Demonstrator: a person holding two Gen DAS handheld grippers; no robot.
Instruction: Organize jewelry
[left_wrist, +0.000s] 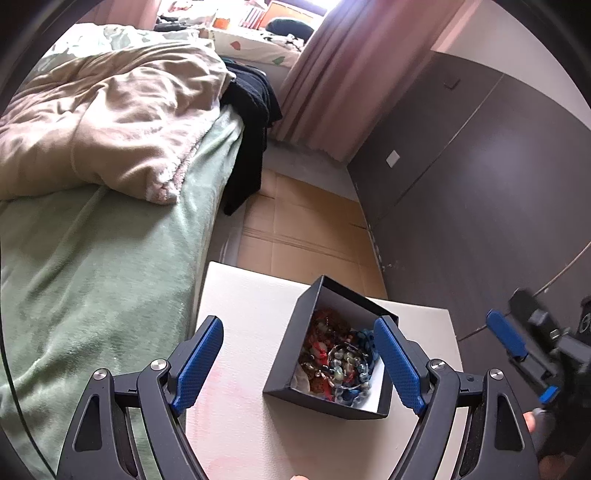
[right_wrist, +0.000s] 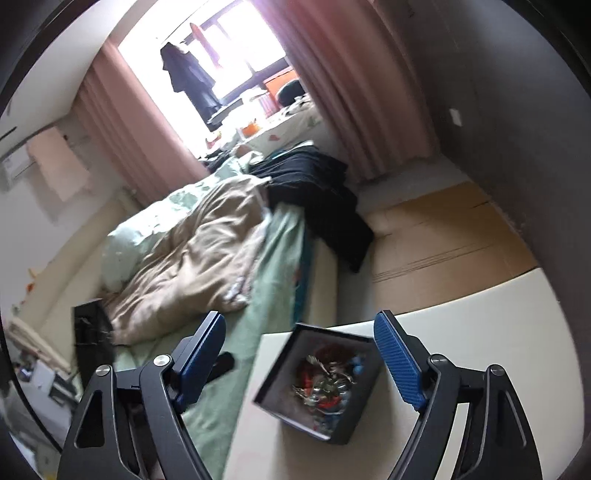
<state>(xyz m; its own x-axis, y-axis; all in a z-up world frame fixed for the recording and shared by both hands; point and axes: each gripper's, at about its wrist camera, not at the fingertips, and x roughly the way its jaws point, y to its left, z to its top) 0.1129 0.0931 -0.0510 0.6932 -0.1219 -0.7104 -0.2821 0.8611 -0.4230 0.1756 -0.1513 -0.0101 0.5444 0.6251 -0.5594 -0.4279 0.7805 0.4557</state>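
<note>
A black open box (left_wrist: 291, 354) with a white lining sits on a white table (left_wrist: 243, 317). It holds a tangle of jewelry (left_wrist: 336, 363): red, brown, blue and pearly beads. My left gripper (left_wrist: 299, 360) is open and empty above the table, its right finger over the box's right edge. My right gripper (right_wrist: 299, 356) is open and empty, hovering above the same box (right_wrist: 271, 380) and its jewelry (right_wrist: 327, 384). The right gripper also shows at the right edge of the left wrist view (left_wrist: 517, 343).
A bed (left_wrist: 92, 266) with a green sheet and a beige duvet (left_wrist: 107, 122) lies left of the table. Black clothes (left_wrist: 251, 122) hang over its far corner. Flattened cardboard (left_wrist: 306, 229) covers the floor beyond. Dark wardrobe doors (left_wrist: 480, 177) stand on the right.
</note>
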